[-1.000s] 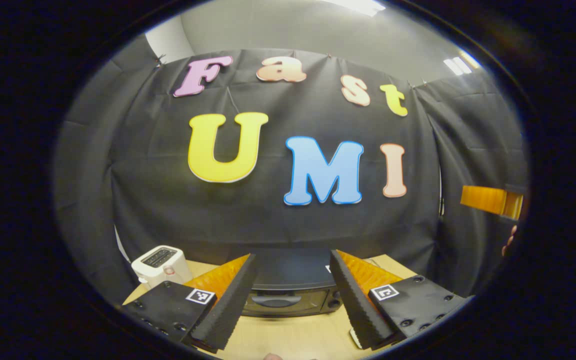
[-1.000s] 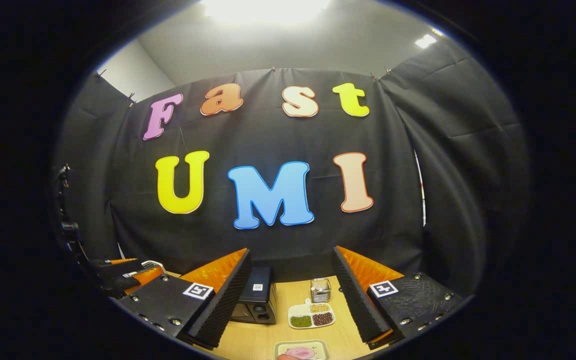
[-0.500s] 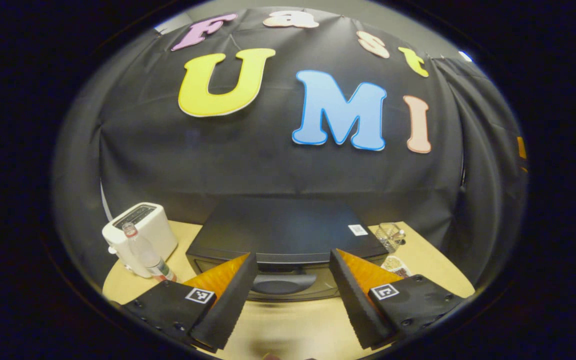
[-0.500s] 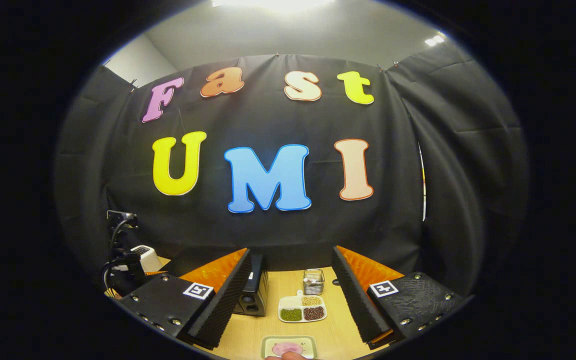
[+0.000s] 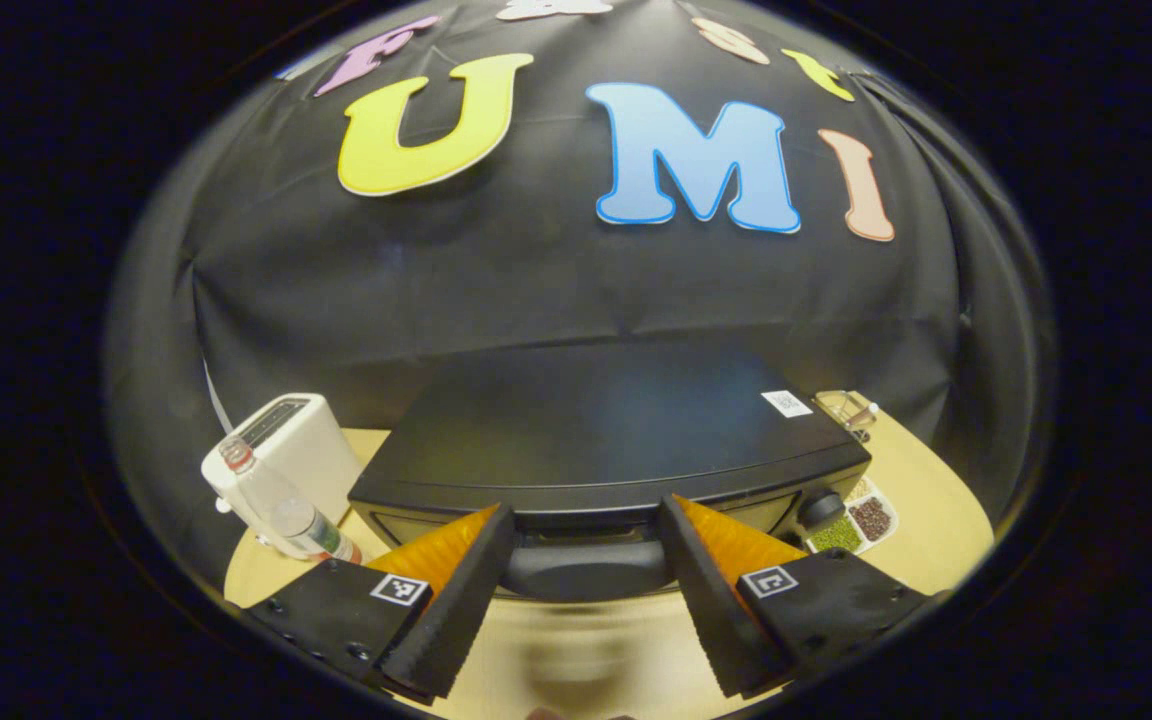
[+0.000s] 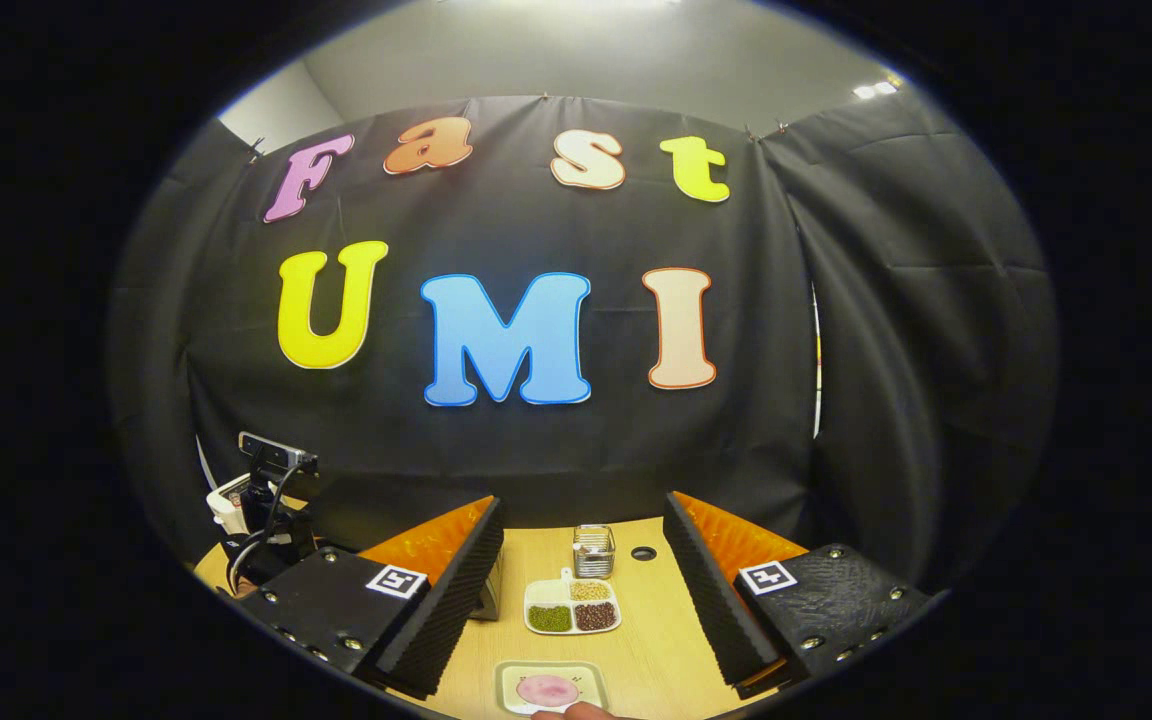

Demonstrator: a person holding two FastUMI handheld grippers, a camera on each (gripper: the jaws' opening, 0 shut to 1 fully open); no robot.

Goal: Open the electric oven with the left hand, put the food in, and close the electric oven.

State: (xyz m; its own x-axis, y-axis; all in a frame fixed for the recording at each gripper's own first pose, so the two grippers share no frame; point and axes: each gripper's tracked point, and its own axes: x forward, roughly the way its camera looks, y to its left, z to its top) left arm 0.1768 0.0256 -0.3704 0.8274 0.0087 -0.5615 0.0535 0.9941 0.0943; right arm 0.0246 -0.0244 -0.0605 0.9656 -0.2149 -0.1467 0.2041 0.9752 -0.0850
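The black electric oven [image 5: 596, 430] stands right in front of my left gripper [image 5: 586, 510], its door shut. The dark door handle [image 5: 586, 566] lies between the open fingers, and I cannot tell whether they touch it. In the right gripper view, a small plate with pink food [image 6: 548, 688] sits on the wooden table at the bottom edge. My right gripper [image 6: 584, 502] hangs open above and behind it, holding nothing. The other gripper [image 6: 266, 510] with its cables shows at the far left there, by the oven's corner [image 6: 489, 600].
A white toaster [image 5: 286, 445] and a plastic bottle [image 5: 281, 505] stand left of the oven. A sectioned dish of beans [image 6: 571, 607] and a small glass jar [image 6: 593, 550] lie to the oven's right. A fingertip [image 6: 576, 711] shows at the plate's near edge.
My left gripper has dropped and closed in on the oven, so the handle now sits between its fingers. The right gripper has shifted a little, bringing the food plate further into view.
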